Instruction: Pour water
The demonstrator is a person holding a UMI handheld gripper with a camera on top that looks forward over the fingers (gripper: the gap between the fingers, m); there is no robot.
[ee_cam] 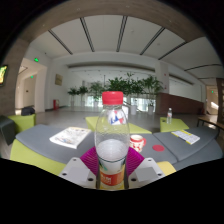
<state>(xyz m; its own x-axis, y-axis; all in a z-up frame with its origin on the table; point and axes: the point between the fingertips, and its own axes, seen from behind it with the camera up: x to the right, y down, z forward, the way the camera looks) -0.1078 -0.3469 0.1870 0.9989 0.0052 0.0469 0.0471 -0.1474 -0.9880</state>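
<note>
A clear plastic water bottle (112, 135) with a red cap and a red label near its base stands upright between my fingers, lifted above the table. My gripper (112, 170) is shut on the bottle, the magenta pads (91, 160) pressing against its lower part from both sides. The bottle holds water up to roughly its middle. A small white cup with red markings (136, 143) stands on the grey table (60, 150) just beyond the bottle, a little to its right.
A magazine or booklet (71, 137) lies on the table to the left. Papers (186, 137) lie to the right. Yellow-green chairs (172, 124) stand around the table. Potted plants (125, 88) line the far side of the hall.
</note>
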